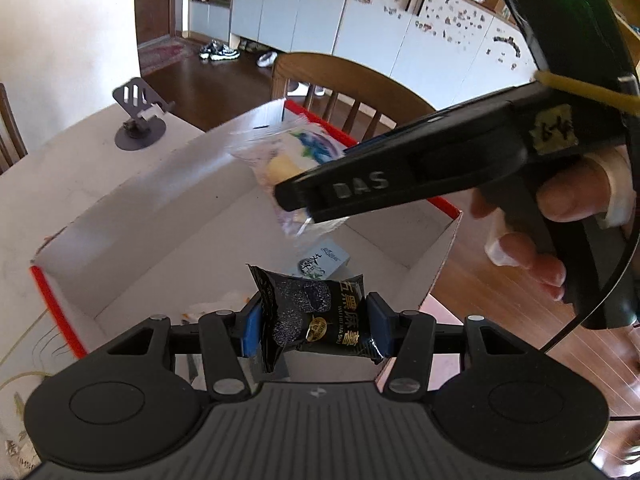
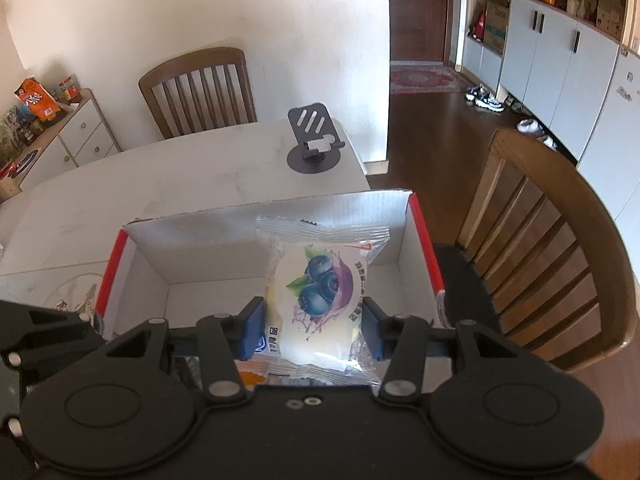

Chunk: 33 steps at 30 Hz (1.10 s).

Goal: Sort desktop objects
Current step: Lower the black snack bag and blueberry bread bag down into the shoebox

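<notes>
Blue rubber pads (image 1: pixel 251 330) of the left gripper (image 1: pixel 316 326) are pressed on either side of a black foil snack packet with gold lettering (image 1: pixel 316 314), which hangs crumpled between them above the near end of a white cardboard box with red edges (image 1: pixel 54 304). Over in the right wrist view, the right gripper (image 2: pixel 314 326) is closed in the same way on a clear plastic packet printed with blueberries around a pale round cake (image 2: pixel 316 292), held upright over the open box (image 2: pixel 424 240). From the left camera that same clear packet (image 1: pixel 280 152) shows at about one o'clock of the black one, pinched at the tip of the right gripper's long black body (image 1: pixel 400 176), with a person's hand (image 1: pixel 560 216) wrapped round the handle at three o'clock. On the box floor, just beyond the black packet, lies a small white and green sachet (image 1: pixel 324 262). An orange wrapper (image 2: pixel 252 376) peeks out beneath the right gripper's left finger; what it belongs to I cannot tell. The box sits on a pale marble-look table (image 2: pixel 160 184), and at twelve o'clock of the box stands a dark grey metal phone stand on a round base (image 2: pixel 314 136). Brown wooden chairs (image 2: pixel 560 240) stand round the table, one at three o'clock, another at eleven.
</notes>
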Each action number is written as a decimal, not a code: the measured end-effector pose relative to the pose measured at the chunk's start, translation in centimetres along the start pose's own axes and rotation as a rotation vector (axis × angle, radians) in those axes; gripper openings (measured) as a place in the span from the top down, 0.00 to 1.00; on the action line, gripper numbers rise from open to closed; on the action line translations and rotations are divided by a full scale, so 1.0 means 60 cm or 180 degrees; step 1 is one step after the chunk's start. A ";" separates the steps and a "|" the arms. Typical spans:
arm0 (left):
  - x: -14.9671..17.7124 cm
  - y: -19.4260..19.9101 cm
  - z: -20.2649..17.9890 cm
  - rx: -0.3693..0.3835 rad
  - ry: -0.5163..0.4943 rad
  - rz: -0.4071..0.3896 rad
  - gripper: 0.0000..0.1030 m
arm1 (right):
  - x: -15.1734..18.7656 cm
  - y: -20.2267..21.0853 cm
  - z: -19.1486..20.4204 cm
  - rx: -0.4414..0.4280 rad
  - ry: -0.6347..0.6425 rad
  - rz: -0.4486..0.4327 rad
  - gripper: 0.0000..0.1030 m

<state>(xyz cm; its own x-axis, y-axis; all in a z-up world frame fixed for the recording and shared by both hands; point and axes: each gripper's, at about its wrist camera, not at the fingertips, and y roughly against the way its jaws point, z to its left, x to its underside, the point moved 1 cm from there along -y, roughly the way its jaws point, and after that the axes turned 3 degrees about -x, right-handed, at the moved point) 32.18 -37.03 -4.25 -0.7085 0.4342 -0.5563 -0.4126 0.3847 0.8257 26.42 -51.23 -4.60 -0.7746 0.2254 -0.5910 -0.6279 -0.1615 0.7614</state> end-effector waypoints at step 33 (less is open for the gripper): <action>0.007 -0.135 0.031 -0.0040 0.0280 0.0741 0.49 | 0.016 -0.143 -0.032 0.0075 -0.0093 0.0693 0.52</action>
<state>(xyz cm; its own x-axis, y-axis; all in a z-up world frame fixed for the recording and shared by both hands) 36.31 -38.43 -11.31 -0.8322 0.4371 -0.3411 -0.2391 0.2721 0.9321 30.90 -51.48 -12.23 -0.8890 0.2155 -0.4041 -0.4438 -0.1870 0.8764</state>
